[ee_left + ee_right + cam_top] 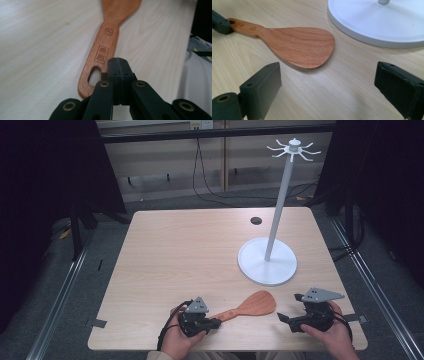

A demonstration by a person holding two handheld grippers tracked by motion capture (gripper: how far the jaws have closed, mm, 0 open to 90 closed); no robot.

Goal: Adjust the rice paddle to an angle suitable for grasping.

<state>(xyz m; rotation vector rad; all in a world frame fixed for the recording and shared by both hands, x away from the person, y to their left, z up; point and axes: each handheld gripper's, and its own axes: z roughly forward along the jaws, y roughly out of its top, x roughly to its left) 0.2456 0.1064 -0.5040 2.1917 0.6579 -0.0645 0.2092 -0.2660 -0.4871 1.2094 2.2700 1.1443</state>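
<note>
High view shows the wooden rice paddle (248, 305) lying flat near the surface's (190, 245) front edge, its long axis running left to right, blade toward the white hanging stand (267, 262). The left tongs (216, 323), jaws pressed together, sit at the handle's holed end, apparently not gripping it. The right tongs (281, 318) gape wide just beside the blade, likely ready to help lift.

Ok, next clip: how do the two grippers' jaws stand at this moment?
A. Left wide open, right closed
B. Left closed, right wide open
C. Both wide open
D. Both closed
B: in the left gripper view the left gripper has its jaws pressed together beside the handle end of the wooden spatula, while in the right gripper view the right gripper has its jaws spread far apart over bare table.
</note>
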